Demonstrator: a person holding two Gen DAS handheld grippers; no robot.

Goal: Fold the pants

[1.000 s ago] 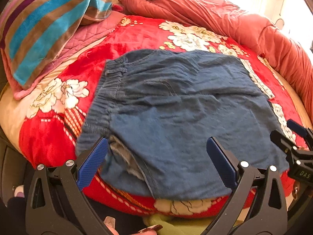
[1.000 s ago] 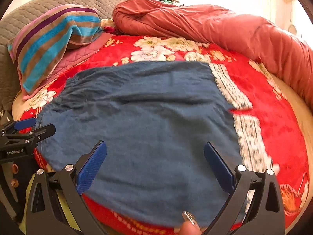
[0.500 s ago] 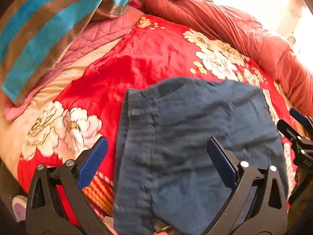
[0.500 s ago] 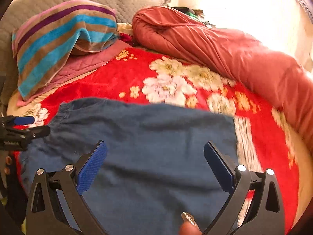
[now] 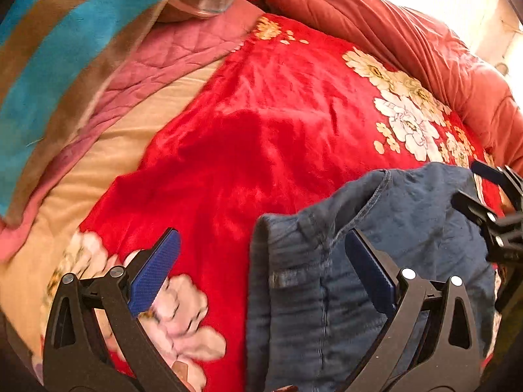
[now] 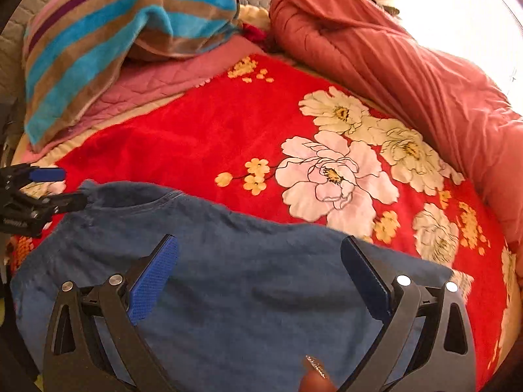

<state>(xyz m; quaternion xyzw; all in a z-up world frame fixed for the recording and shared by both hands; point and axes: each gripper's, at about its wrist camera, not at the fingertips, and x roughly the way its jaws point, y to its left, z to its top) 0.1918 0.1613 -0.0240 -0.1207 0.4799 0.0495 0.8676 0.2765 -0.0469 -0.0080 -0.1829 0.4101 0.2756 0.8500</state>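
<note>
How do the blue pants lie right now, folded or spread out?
Folded, it seems: the blue pants form a compact slab on the red floral blanket, with a doubled edge by the waistband. No legs show.

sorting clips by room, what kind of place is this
Most likely a bedroom: blue pants lie on a bed's red floral blanket, with a striped pillow and a rolled quilt behind.

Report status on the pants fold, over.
Left tongs open, right tongs open, both empty. Blue pants lying bunched on the red flowered blanket, not gripped. Nothing in the way.
</note>
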